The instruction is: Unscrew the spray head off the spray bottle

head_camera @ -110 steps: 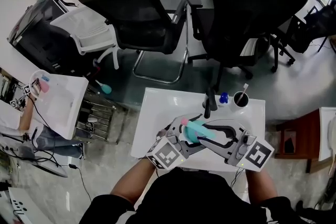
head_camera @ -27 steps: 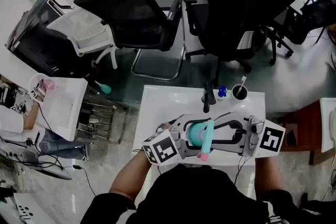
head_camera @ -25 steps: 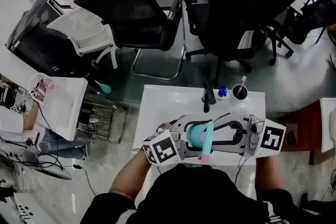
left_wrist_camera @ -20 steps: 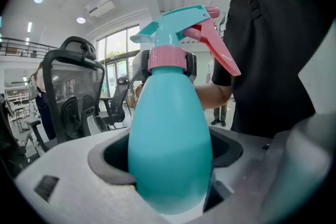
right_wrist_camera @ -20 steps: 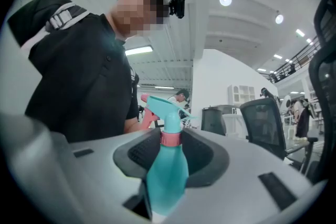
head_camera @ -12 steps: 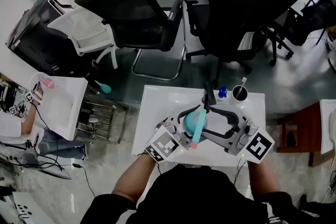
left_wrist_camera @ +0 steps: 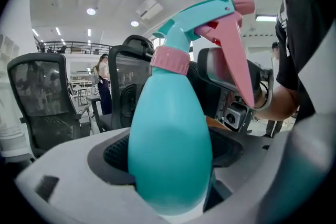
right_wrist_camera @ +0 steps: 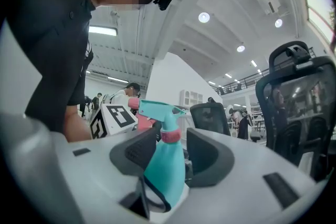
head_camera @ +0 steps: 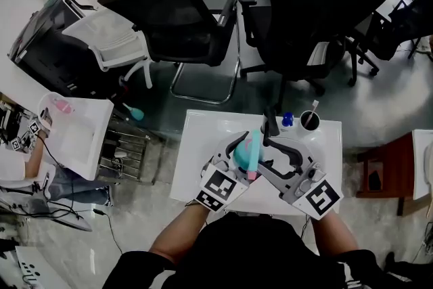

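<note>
Both forearms reach up from the bottom of the head view, and the two tools meet in a V over the white table [head_camera: 203, 139]. The left gripper [head_camera: 237, 149] is clamped on the teal belly of the spray bottle [left_wrist_camera: 170, 155], holding it above the tabletop with its nozzle toward the person. The right gripper [head_camera: 269, 147] reaches in from the other side, jaws closing around the pink collar [right_wrist_camera: 170, 136] under the spray head [right_wrist_camera: 157, 110]. There's a gap at one pad, so no grip yet.
</note>
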`<state>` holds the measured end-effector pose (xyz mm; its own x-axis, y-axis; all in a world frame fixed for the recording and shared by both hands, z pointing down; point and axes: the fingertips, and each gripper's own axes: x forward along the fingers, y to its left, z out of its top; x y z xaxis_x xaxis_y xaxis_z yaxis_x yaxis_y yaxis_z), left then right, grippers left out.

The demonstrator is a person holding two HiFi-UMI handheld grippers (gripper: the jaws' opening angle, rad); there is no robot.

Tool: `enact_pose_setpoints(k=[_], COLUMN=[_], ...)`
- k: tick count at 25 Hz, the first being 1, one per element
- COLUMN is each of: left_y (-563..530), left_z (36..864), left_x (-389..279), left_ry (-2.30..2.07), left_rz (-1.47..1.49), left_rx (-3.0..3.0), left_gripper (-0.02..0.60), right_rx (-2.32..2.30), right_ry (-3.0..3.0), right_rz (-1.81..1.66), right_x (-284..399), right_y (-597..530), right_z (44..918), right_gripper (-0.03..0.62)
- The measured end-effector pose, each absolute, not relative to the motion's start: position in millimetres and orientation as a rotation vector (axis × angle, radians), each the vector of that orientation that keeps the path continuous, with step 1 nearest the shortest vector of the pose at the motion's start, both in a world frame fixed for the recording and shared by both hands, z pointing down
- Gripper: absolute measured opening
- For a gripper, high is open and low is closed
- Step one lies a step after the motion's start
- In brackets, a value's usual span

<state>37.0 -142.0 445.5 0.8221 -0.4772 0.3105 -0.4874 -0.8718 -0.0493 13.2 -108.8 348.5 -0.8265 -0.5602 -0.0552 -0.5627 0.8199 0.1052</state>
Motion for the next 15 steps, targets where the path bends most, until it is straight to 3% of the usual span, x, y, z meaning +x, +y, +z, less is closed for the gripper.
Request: enact_pose_setpoints(k=[7, 15], left_y=[-134.4, -131.7], left_z=[450.3, 451.9], left_x=[42.3, 40.9], left_ry=[-0.808, -0.807], left_rz=[0.498, 0.520], left_rx=[2.965, 2.976], left_gripper=[0.407, 0.407], right_rx=[-0.988, -1.012], right_ry=[2.954, 2.952], right_rz=[0.205, 0.201], right_x=[2.3, 4.3], right_y=[-108.3, -103.0], right_z=[348.2, 348.8], right_gripper=[0.146, 0.140])
